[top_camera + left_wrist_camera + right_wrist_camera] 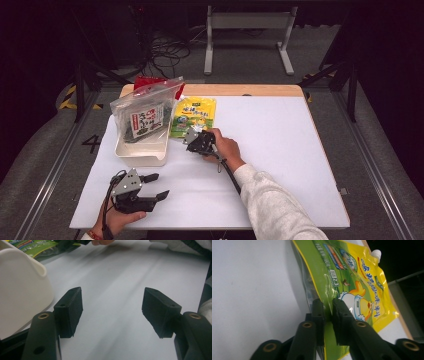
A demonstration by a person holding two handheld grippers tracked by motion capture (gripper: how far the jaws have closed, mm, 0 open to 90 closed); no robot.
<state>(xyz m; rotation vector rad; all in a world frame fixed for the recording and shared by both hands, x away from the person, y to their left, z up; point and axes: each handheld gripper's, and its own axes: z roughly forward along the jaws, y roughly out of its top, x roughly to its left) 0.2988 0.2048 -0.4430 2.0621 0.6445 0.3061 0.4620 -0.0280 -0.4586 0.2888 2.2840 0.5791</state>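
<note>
Glossy yellow-green spouted pouch point(352, 282), seemingly flat

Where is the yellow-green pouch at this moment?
In the high view, the yellow-green pouch lies at the table's far left, just right of the white tray; the right gripper pinches its near edge.

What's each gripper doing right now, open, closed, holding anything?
Left gripper: open, nothing between its jaws, over the white table.
Right gripper: shut on the edge of the yellow-green pouch.
</note>
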